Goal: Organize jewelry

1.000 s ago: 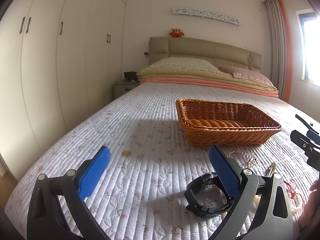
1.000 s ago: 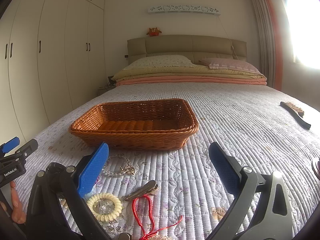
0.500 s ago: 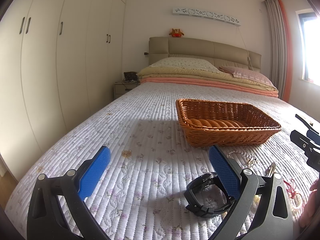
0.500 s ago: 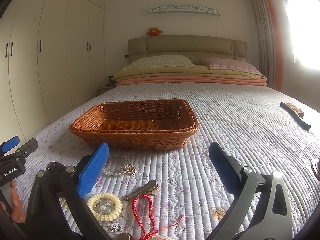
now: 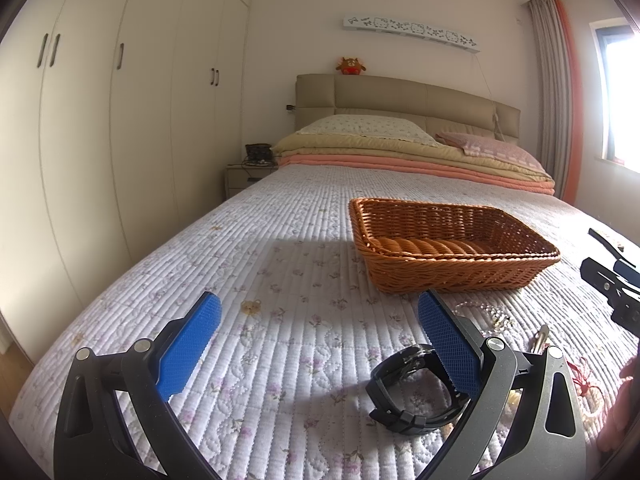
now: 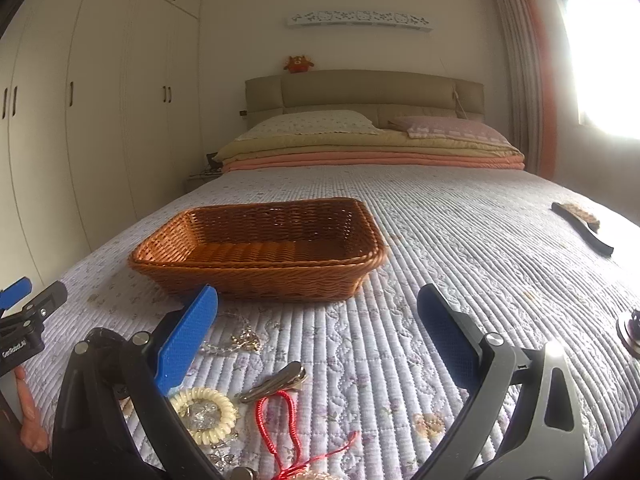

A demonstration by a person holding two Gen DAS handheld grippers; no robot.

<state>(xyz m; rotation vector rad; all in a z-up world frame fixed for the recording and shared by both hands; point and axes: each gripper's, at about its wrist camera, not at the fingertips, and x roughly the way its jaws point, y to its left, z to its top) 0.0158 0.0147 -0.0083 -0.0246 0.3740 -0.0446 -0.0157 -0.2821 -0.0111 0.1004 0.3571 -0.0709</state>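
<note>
Left view: I judge the watch [image 5: 416, 392] at five o'clock comes first; I should straddle its band squarely, then carry it to the basket [image 5: 448, 248] at one o'clock. My left gripper [image 5: 316, 324] gapes wide, holding nothing.

Right view: my right gripper [image 6: 320, 312] is spread too, empty, with the hair tie [image 6: 204, 406], clip [image 6: 276, 378] and red cord [image 6: 284, 428] at seven o'clock.
</note>
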